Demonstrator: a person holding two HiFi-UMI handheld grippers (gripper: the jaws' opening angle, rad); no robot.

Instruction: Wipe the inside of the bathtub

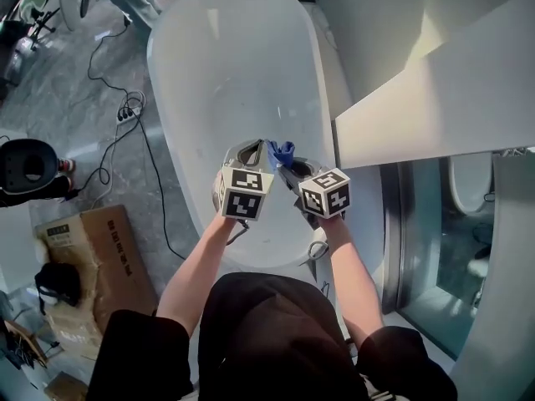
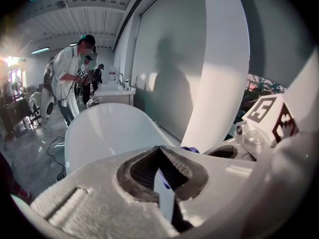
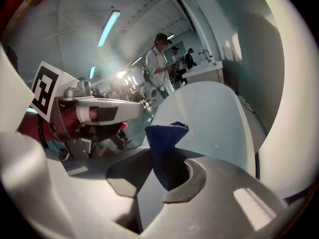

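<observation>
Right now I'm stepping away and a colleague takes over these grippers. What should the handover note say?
Left gripper: jaws together, nothing clearly held.
Right gripper: shut on the blue cloth, with a tuft sticking out past the tips.
Position: both are side by side above the near end of the white bathtub. The cloth touches no surface.
Done: the cloth is in hand. No wiped patch can be made out.
Left: lower the cloth onto the tub's inside and wipe it all, probably from the near end.
</observation>
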